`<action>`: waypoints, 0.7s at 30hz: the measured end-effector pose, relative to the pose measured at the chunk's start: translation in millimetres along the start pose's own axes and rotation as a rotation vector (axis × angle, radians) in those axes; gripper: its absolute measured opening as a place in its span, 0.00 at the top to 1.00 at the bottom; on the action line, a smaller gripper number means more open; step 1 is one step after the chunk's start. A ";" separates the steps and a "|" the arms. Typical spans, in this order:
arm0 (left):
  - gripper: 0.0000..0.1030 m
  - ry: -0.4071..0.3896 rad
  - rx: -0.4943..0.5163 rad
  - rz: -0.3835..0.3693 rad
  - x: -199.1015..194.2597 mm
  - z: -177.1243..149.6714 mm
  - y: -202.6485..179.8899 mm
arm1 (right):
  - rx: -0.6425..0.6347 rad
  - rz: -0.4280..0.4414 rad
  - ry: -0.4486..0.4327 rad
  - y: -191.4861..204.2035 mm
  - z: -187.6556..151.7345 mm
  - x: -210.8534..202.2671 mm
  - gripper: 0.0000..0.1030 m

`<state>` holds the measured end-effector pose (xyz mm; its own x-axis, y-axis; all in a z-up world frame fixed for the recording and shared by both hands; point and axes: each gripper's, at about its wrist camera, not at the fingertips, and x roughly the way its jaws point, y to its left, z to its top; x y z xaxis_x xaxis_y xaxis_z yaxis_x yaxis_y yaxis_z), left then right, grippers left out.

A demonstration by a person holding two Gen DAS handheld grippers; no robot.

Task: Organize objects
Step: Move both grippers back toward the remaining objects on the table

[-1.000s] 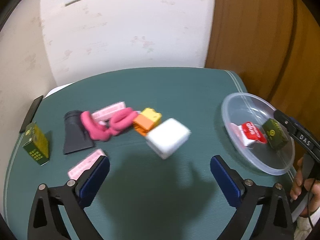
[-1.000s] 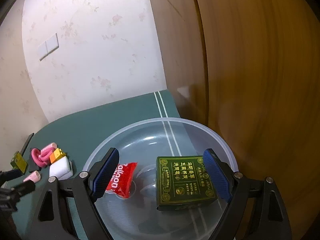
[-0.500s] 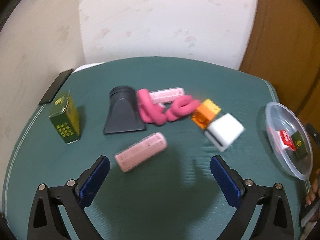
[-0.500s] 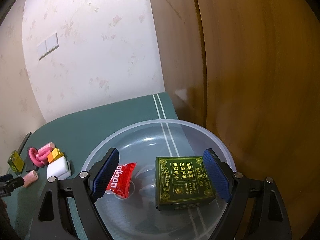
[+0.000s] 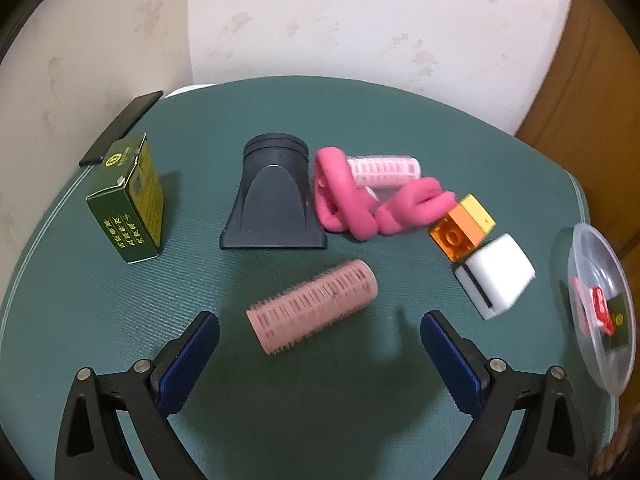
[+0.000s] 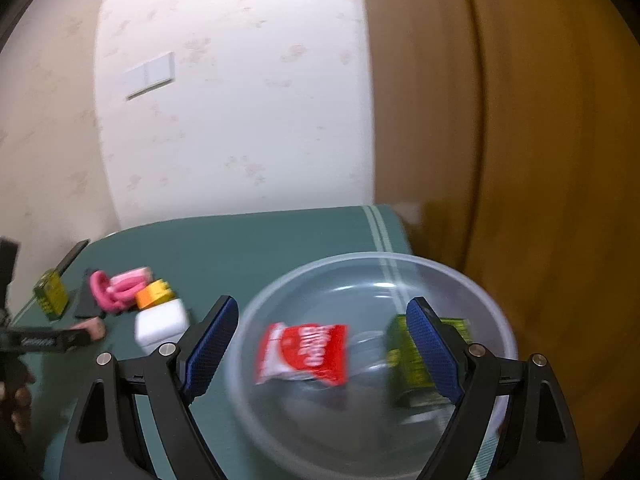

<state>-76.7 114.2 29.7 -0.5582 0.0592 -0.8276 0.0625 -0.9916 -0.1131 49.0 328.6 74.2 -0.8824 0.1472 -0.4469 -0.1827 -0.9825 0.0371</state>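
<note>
My left gripper (image 5: 320, 344) is spread wide and holds nothing; a bristly pink roller (image 5: 313, 306) lies on the green mat (image 5: 320, 408) just ahead of it. My right gripper (image 6: 322, 334) is wide open too, over the clear plastic bowl (image 6: 280, 292) with a glossy red packet (image 6: 304, 354) and a green box (image 6: 404, 364).

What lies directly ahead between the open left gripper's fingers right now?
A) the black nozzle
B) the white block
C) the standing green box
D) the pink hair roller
D: in the left wrist view the pink hair roller lies on the green mat just ahead of the open left gripper, not yet gripped.
</note>
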 end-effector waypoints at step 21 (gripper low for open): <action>0.18 -0.002 0.022 0.049 17.3 3.8 3.1 | -0.296 0.194 0.079 101.0 -17.6 16.8 0.16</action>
<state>-89.3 111.8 17.1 -0.5566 0.0108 -0.8307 0.0711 -0.9956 -0.0606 23.3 229.8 54.7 -0.8500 -0.0429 -0.5250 0.1283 -0.9835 -0.1274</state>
